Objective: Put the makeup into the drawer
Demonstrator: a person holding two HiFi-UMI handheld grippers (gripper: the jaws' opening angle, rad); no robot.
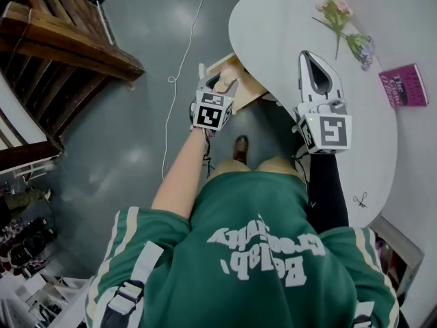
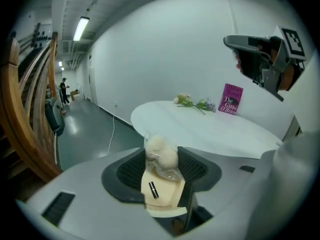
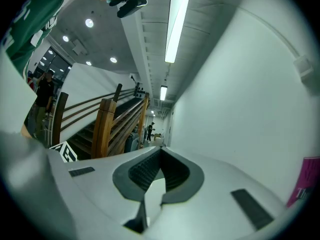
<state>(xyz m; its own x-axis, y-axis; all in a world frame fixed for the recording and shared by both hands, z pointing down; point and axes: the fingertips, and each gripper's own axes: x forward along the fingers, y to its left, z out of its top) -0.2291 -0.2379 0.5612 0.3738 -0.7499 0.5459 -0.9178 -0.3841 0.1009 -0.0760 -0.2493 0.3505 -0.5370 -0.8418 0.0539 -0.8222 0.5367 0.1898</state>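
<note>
Makeup: cream fluffy puff in clear wrap [image 2: 160,149], left gripper view, clamped between the jaws of the left gripper [image 2: 163,156], above an open pale wooden drawer [image 2: 170,194] containing a slim black lipstick [image 2: 153,189]. Head view: drawer under the left edge of the round white table [image 1: 273,26]; right gripper [image 1: 313,60] over the table. Right gripper view: jaws together, empty.

Wrapped puff [image 2: 161,151] over open drawer [image 2: 169,196]
Cream puff in clear wrap, held above the pale wooden drawer; a black lipstick [image 2: 153,189] lies inside.
</note>
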